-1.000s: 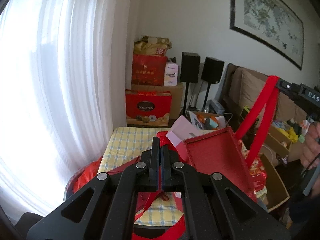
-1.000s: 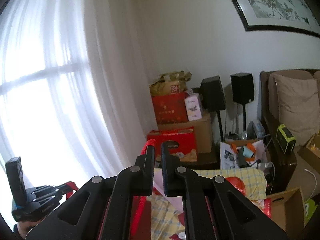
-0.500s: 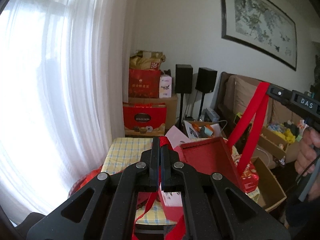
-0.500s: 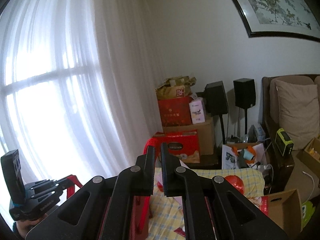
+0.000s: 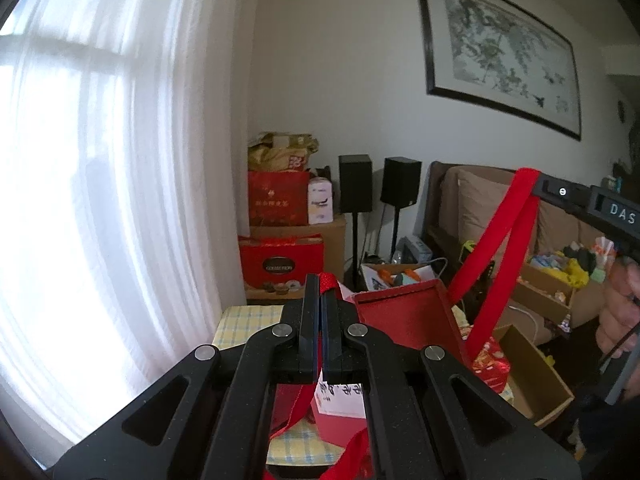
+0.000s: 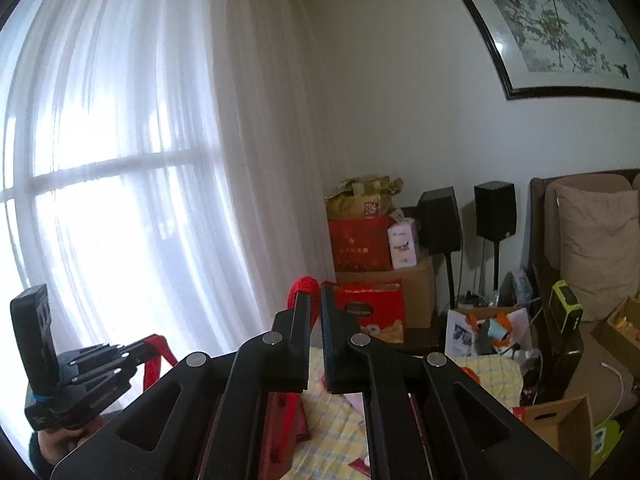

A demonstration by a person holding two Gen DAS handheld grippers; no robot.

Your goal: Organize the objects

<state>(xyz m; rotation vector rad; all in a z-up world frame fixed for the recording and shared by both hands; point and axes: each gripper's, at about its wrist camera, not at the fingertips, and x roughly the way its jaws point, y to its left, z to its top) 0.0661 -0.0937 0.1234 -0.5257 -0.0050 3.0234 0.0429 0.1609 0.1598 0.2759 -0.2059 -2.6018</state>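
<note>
Both hand-held grippers have risen, lifting the red bag point(image 5: 404, 320) off the checked surface point(image 5: 240, 322). Left hand-held gripper point(image 5: 320, 292) and right hand-held gripper point(image 6: 314, 300) each clamp a red handle strap. Raising both evenly should keep the bag level.

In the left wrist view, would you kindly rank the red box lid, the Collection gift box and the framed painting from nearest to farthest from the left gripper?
1. Red box lid, just right of the left gripper.
2. Collection gift box, on the floor beyond the table, by the curtain.
3. Framed painting, high on the far wall, upper right.
</note>
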